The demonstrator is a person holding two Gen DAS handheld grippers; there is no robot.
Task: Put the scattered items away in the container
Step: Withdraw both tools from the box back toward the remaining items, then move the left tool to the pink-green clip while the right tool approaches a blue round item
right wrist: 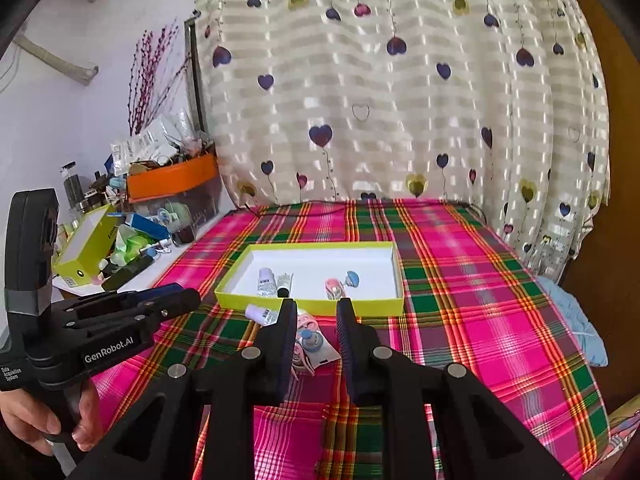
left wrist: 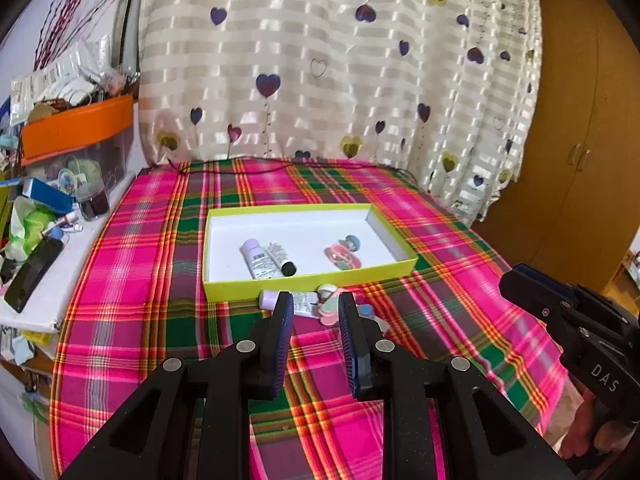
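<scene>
i find both the left gripper [left wrist: 314,300] and right gripper [right wrist: 316,306] with jaws narrowly parted and empty. just beyond them lie a purple-capped tube [left wrist: 280,300] and small clips [right wrist: 310,340], short of the yellow box [left wrist: 308,278]. i judge them light, slippery; take the tube mid-body.

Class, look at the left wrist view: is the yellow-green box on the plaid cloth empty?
No. The box already holds two small tubes and a pink and blue item.

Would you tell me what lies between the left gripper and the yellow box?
A purple-capped tube and small pastel items on the plaid cloth, seen in both views.
</scene>
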